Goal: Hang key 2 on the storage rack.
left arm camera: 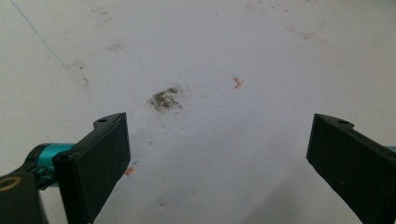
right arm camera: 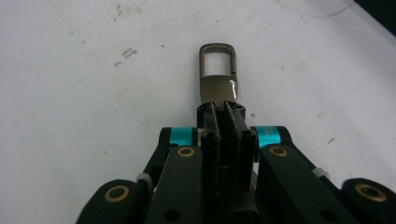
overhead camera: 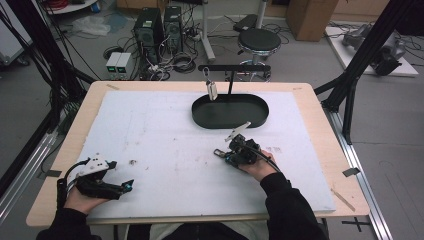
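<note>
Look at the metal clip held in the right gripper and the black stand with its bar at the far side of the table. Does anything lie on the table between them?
The right gripper is shut on the clip. Between it and the stand's bar lies the black oval tray. Another clip already hangs from the bar.

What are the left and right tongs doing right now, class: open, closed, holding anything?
Left tongs: open, holding nothing, over the white mat.
Right tongs: closed on a metal clip.
</note>
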Motion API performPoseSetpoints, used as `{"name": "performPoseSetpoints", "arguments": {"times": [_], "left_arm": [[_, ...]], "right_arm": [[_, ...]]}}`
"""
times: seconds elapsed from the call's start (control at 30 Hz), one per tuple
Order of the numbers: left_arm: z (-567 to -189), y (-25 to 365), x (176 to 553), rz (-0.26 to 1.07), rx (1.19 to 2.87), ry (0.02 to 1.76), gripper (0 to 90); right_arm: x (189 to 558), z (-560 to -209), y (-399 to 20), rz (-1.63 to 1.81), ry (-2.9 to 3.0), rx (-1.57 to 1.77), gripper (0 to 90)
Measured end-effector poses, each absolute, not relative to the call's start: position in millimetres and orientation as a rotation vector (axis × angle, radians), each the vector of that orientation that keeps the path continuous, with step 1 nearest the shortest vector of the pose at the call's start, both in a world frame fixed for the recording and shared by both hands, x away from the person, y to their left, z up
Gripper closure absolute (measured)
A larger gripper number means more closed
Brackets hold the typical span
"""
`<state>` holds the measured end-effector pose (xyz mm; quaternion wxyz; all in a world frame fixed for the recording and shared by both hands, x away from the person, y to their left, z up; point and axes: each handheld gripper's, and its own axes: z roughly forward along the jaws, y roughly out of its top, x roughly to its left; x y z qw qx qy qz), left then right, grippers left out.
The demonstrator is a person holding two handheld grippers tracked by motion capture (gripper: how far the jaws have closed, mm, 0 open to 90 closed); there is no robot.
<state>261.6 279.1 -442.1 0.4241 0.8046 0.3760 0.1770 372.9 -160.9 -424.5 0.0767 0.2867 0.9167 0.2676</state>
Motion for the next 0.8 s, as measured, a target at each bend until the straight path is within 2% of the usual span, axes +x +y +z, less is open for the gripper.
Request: {"name": "performPoseSetpoints", "arguments": {"times": [0.27, 0.8], "left_arm": [[-443, 278, 262, 0.438, 2.021, 0.937, 6.6], [-444, 278, 264, 0.412, 2.017, 0.924, 6.6]], "right_arm": [[376, -414, -173, 0.900, 2.728, 0.917, 86.1], [401, -357, -198, 1.029, 2.643, 0.927, 86.0]]}}
